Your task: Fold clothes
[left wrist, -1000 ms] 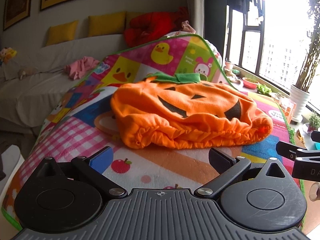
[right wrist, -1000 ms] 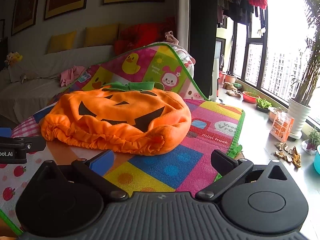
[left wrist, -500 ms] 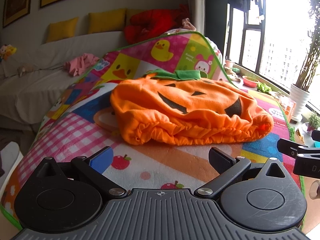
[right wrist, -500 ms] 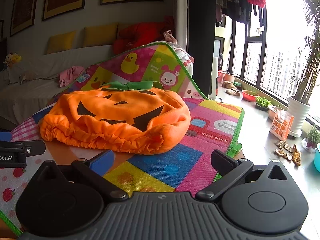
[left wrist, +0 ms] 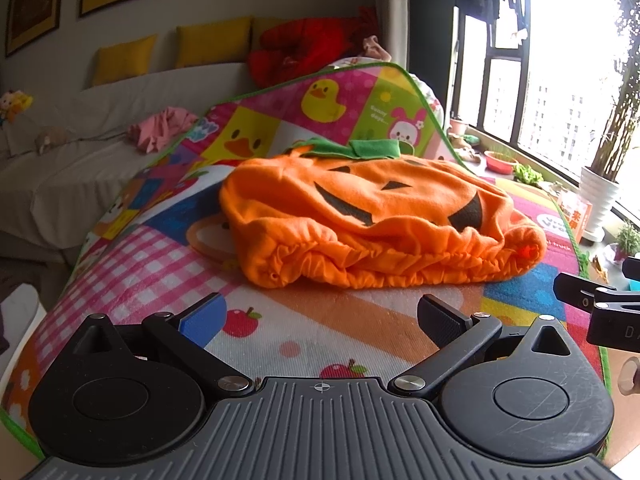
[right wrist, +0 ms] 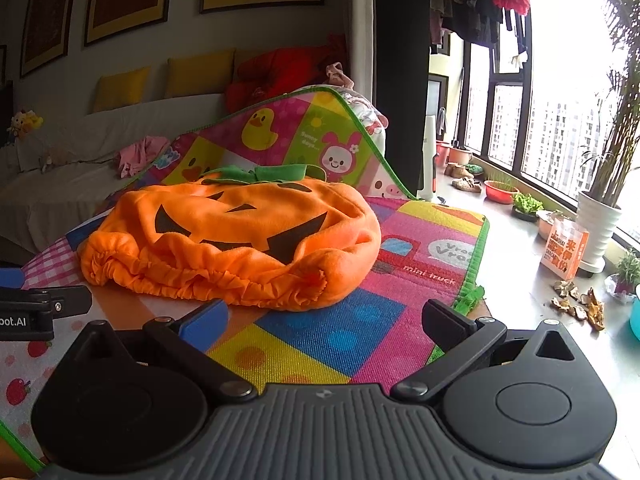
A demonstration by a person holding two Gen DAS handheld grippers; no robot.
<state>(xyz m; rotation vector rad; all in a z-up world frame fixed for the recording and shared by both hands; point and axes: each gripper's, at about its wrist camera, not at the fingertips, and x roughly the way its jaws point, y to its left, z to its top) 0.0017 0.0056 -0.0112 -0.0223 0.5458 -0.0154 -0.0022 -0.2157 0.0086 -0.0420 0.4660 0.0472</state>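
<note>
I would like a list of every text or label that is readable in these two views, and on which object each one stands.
"Sunny days..." on the play mat, beside the rabbit.
"mini truck" on the mat's pink panel.
"Vroo", cut off by the mat's edge, in a speech bubble.
"oot.AI", partly cut off, on the left gripper.
Orange box: Chinese characters, too blurred to read.

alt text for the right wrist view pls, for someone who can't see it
An orange pumpkin costume with a black jack-o'-lantern face and green collar lies unfolded on a colourful cartoon play mat, just ahead of the open right gripper, which holds nothing. The left gripper pokes in at the left edge; a white sofa with yellow cushions sits behind, windows to the right.
</note>
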